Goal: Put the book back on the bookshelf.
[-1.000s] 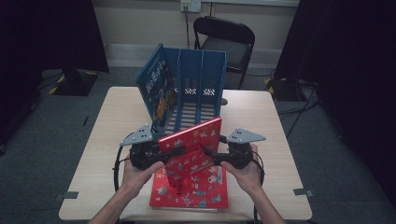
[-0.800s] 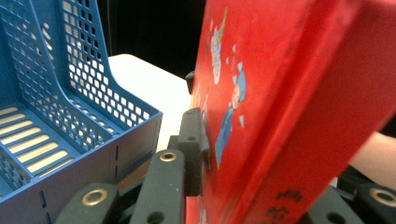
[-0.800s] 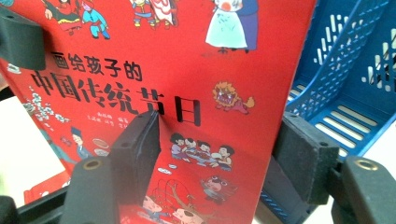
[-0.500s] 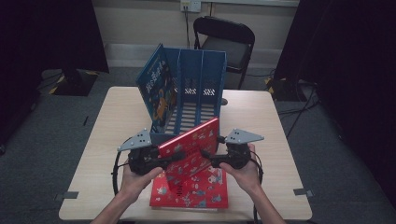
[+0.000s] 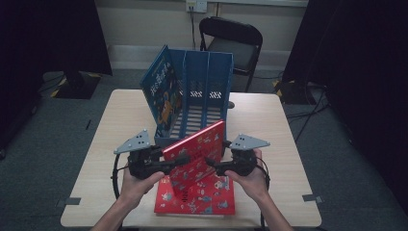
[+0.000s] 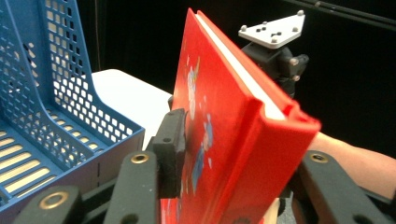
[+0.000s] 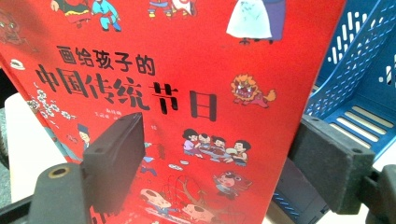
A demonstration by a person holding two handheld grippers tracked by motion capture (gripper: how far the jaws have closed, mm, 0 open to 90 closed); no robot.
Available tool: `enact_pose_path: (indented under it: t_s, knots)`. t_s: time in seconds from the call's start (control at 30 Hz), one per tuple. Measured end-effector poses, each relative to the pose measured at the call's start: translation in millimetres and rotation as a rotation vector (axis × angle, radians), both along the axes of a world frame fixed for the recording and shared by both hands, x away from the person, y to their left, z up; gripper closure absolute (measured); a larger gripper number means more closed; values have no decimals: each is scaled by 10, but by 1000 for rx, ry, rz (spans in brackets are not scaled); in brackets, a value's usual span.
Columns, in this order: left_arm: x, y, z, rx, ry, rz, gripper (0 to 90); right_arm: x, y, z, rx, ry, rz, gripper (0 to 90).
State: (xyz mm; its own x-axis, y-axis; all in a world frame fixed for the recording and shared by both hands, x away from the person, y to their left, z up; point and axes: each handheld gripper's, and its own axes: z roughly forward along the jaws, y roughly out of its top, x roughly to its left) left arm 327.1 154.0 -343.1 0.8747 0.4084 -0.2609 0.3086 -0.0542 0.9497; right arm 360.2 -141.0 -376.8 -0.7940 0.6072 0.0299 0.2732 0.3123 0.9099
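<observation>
High view shows the left hand-held gripper (image 5: 179, 161) and the right hand-held gripper (image 5: 213, 166) facing each other over the near half of the pale wooden counter (image 5: 279, 125), with a red hardcover picture book (image 5: 195, 151) raised between them, tilted so its top corner leans toward one o'clock, close to the front lip of the blue perforated plastic file rack (image 5: 207, 91). Below it, at six o'clock on the counter, a second red picture book (image 5: 202, 197) lies flat. The rack stands at twelve o'clock from the grippers, its compartments open toward the person, and a blue-covered illustrated book (image 5: 162, 91) stands in its leftmost compartment, at about eleven o'clock. Beyond the counter, a black folding chair (image 5: 233, 41) sits at twelve o'clock. In the left gripper view, the left hand-held gripper (image 6: 233, 163) has its jaws closed partway onto the raised red book (image 6: 219, 140): one black pad presses on the printed cover, and the other jaw sits just beside the spine edge, though contact there is hard to see. The rack's blue wall (image 6: 51, 88) lies at nine o'clock there. In the right gripper view, the right hand-held gripper (image 7: 224, 172) stands wide open; its near pad lies in front of the book's cover (image 7: 187, 93), its far pad is off past the book's edge, and whether either touches cannot be told.
</observation>
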Motion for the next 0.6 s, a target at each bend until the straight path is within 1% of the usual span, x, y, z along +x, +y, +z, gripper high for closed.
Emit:
enact_pose_path:
  t_s: [0.07, 0.1, 0.17, 0.27, 0.3, 0.37, 0.47, 0.5, 0.6]
  knots:
    - [-11, -9, 8, -3, 0, -25, 632, -5, 3, 0, 2, -2, -2, 177]
    - [-19, -23, 8, 1, -2, -36, 636, -11, 1, 5, 2, -5, -3, 152]
    - [-33, -62, 3, 8, 3, -41, 609, -50, -17, 22, 12, -15, -4, 148]
    - [-60, -107, 6, 9, 4, -55, 592, -82, -42, 24, 23, -13, -1, 148]
    - [-65, -109, 12, 17, 2, -58, 590, -97, -52, 19, 22, -9, -3, 148]
    - [-77, -124, 23, 14, -1, -59, 584, -122, -72, 4, 14, -9, -3, 148]
    - [-83, -136, 48, 12, 1, -61, 574, -164, -116, -24, 23, 0, -8, 148]
    - [-86, -143, 57, 9, 5, -64, 568, -175, -128, -36, 19, -4, -9, 148]
    - [-105, -171, 90, 11, -2, -76, 553, -186, -145, -56, 21, -9, -17, 148]
